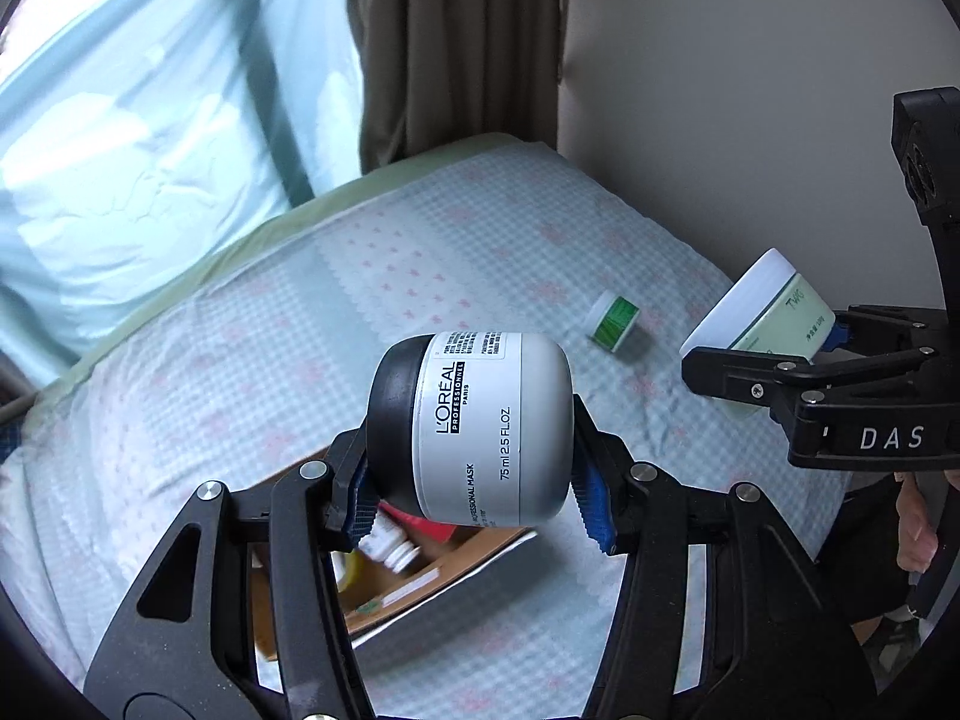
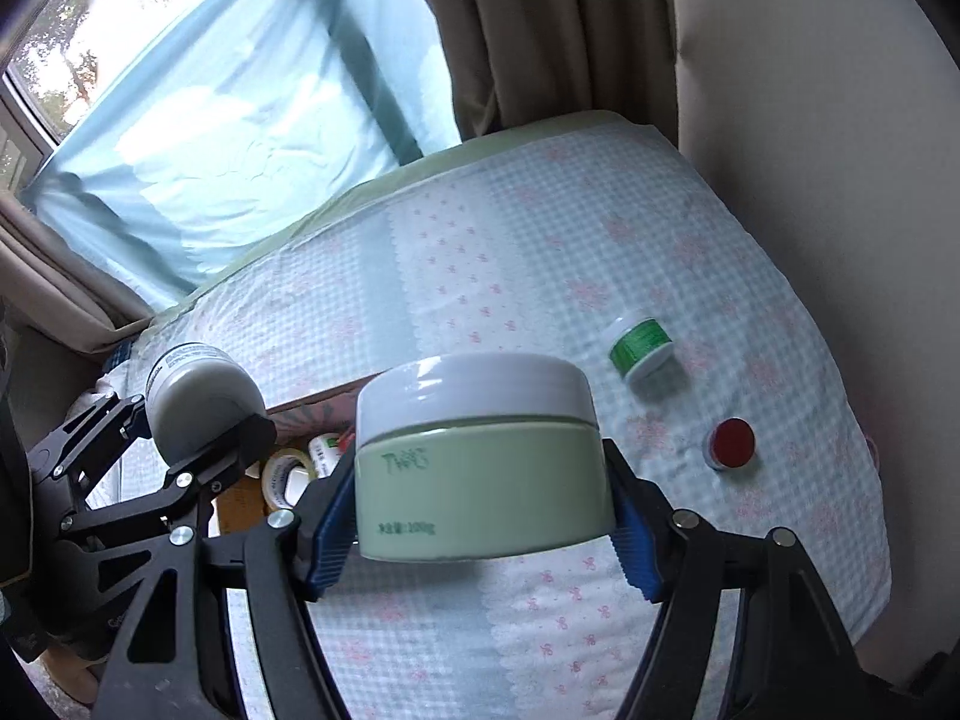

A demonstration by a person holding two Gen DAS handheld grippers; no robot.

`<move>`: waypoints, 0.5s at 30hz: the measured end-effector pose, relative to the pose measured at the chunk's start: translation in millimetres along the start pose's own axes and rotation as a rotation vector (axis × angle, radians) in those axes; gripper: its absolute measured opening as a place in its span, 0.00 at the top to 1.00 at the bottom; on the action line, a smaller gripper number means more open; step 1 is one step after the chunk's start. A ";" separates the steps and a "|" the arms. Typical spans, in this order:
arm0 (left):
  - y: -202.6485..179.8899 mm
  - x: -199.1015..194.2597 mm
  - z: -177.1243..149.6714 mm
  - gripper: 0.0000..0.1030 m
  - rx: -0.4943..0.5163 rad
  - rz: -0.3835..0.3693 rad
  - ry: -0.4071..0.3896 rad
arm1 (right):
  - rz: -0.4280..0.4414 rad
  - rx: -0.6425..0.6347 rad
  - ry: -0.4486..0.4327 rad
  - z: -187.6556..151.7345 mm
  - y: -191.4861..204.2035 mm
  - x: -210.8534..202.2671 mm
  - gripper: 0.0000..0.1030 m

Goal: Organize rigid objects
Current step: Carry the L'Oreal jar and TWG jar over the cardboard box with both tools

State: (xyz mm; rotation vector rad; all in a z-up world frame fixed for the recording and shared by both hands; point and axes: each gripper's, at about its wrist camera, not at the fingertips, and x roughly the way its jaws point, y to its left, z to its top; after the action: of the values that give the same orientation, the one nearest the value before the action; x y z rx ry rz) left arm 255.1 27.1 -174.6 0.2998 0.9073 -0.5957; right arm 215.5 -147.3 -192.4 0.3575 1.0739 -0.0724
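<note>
My left gripper [image 1: 474,480] is shut on a grey L'Oréal jar [image 1: 486,426] with a black lid, held on its side above an open cardboard box [image 1: 414,588]. The jar also shows in the right wrist view [image 2: 192,402]. My right gripper [image 2: 480,522] is shut on a pale green jar [image 2: 480,480] with a white lid, held upright above the bed; this jar also shows in the left wrist view [image 1: 762,318]. A small green-and-white jar [image 2: 642,348] lies on the bedsheet, and a small red-lidded jar [image 2: 729,443] stands near it.
The box holds a tape roll [image 2: 282,474], small white bottles [image 1: 390,546] and a red item [image 1: 420,525]. The bed [image 2: 480,252] has a checked floral sheet. A brown curtain [image 2: 540,24] and a beige wall [image 2: 810,150] lie beyond it.
</note>
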 end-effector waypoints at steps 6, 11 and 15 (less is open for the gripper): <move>67.5 -31.7 -34.6 0.52 -0.088 0.066 0.002 | 0.059 -0.053 0.017 -2.6 66.2 15.0 0.34; 116.2 -36.4 -69.7 0.52 -0.151 0.119 0.043 | 0.097 -0.075 0.055 -10.2 105.3 44.2 0.34; 144.7 -23.7 -96.0 0.52 -0.200 0.131 0.093 | 0.108 -0.089 0.100 -16.2 124.0 73.8 0.34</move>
State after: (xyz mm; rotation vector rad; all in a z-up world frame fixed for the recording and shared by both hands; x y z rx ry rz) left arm 268.7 197.7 -212.3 0.2062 1.0199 -0.3690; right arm 265.7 -17.0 -232.3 0.3411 1.1512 0.0899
